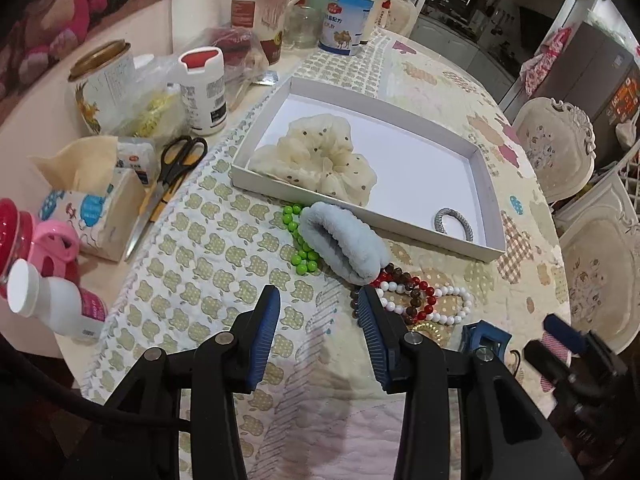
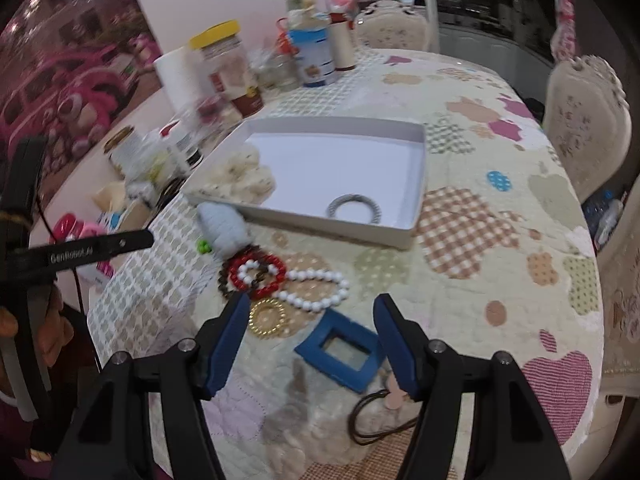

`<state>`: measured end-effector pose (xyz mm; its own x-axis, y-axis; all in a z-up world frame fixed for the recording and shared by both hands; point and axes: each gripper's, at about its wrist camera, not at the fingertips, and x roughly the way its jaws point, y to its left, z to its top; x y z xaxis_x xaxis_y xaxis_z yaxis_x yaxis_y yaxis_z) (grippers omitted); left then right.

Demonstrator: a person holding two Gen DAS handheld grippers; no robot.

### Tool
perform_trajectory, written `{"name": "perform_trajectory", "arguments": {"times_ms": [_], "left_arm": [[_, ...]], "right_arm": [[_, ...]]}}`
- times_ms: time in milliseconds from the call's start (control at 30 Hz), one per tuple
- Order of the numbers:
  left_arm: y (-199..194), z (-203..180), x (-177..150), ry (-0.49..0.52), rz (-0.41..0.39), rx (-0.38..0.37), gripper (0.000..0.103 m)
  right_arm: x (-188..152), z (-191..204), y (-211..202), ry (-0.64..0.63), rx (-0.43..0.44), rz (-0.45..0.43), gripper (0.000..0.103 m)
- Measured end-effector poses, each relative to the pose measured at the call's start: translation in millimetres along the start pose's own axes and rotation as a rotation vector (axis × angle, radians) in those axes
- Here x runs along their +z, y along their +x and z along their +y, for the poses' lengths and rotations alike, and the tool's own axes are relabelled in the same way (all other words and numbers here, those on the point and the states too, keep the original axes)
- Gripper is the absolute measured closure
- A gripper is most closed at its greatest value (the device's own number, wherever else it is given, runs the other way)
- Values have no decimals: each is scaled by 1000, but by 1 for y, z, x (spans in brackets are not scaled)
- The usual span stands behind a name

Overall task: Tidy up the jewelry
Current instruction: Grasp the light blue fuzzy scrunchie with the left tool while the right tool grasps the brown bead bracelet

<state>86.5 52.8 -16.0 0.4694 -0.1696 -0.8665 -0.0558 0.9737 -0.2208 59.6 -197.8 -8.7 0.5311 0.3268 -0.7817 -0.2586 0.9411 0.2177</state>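
A white shallow box [image 1: 490, 196] [image 2: 420, 184] lies on the quilted table. In it are a cream dotted scrunchie [image 1: 320, 156] [image 2: 248, 176] and a grey hair tie [image 1: 454, 220] [image 2: 352, 208]. In front of the box lie a light blue fluffy scrunchie [image 1: 344, 240] [image 2: 224, 228], green beads [image 1: 298, 236], red, brown and white bead bracelets [image 1: 420, 300] [image 2: 280, 276], a gold ring-shaped bracelet [image 2: 268, 318], a blue square clip [image 2: 340, 348] and a brown hair tie [image 2: 372, 420]. My left gripper [image 1: 318, 300] is open and empty, just short of the blue scrunchie. My right gripper [image 2: 312, 316] is open and empty above the blue clip.
Jars, bottles, a tissue pack [image 1: 96, 208] and scissors [image 1: 168, 176] crowd the table's left side. Cans and jars [image 1: 344, 20] stand at the back. Ornate chairs [image 1: 560, 148] [image 2: 584, 120] stand along the right edge. My right gripper shows in the left wrist view [image 1: 576, 344].
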Motion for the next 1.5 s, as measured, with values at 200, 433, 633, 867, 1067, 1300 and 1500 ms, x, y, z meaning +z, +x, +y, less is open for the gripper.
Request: {"name": "perform_trajectory", "arguments": {"times_ms": [200,433,633,867,1067,1300,1500], "left_arm": [[20,1,14,-72,43,-63,63],[58,4,36,-159,102,-76,63],[82,5,47,-204,145,-101,63],[95,2,53,-180,149,-71,64],[97,6,54,-158,129,-48,82],[71,13,55,-152,104,-104,90],[38,13,58,-148,59,-124,90]], "right_arm": [[-1,15,12,-29,29,18,39],[4,27,38,-41,65,51,49],[12,35,69,-36,96,94,69],[21,39,108,-8,118,149,77],[18,37,132,21,121,200,92],[25,43,108,11,168,153,95],[40,45,62,-5,209,60,95]]}}
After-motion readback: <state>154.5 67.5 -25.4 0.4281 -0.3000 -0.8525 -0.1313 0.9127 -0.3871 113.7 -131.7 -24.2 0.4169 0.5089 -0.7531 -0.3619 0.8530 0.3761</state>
